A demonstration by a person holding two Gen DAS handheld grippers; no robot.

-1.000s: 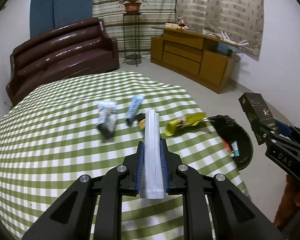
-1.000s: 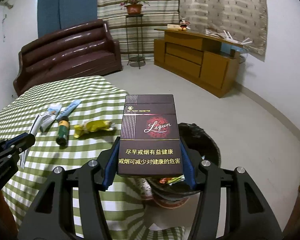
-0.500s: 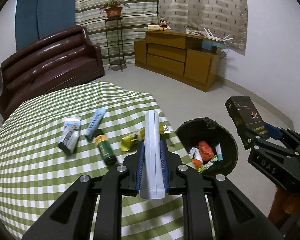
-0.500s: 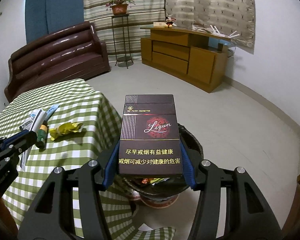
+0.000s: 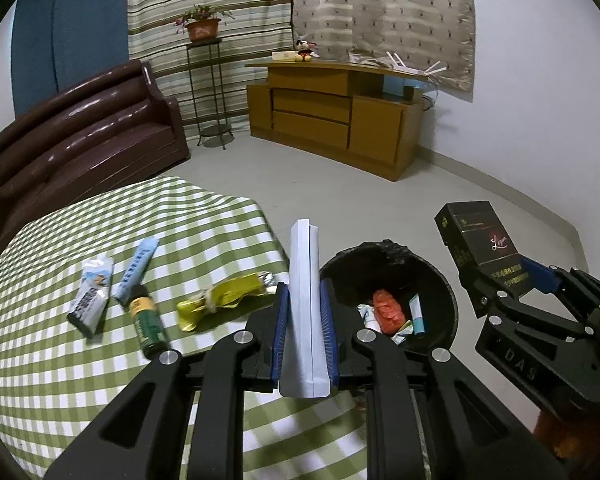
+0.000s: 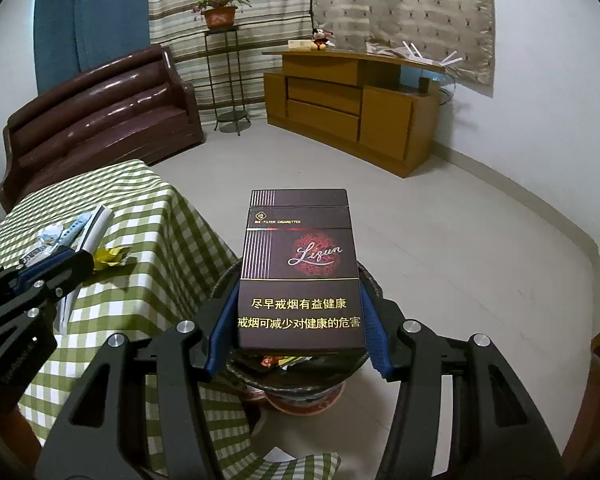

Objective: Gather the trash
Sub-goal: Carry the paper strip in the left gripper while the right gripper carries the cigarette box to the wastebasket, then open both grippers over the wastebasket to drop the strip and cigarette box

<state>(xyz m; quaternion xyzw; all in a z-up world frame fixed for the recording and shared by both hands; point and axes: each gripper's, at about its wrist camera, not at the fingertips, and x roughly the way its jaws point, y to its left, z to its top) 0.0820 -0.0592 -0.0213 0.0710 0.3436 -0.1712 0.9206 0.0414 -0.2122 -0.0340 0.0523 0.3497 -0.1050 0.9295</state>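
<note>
Trash bin [image 5: 440,276]: now lower centre-right in left view, was at the right edge
Left gripper [image 5: 303,316]: clamps white packet [image 5: 303,280]
Right gripper [image 6: 298,320]: clamps cigarette box [image 6: 300,264], over bin, drop looks next

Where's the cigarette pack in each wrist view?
Left wrist: cigarette pack at right, tilted, held in the right claw, beyond the bin.
Right wrist: pack centre, face up, clamped between the blue pads.
Shared landmark: potted plant on its stand by the striped curtain.
</note>
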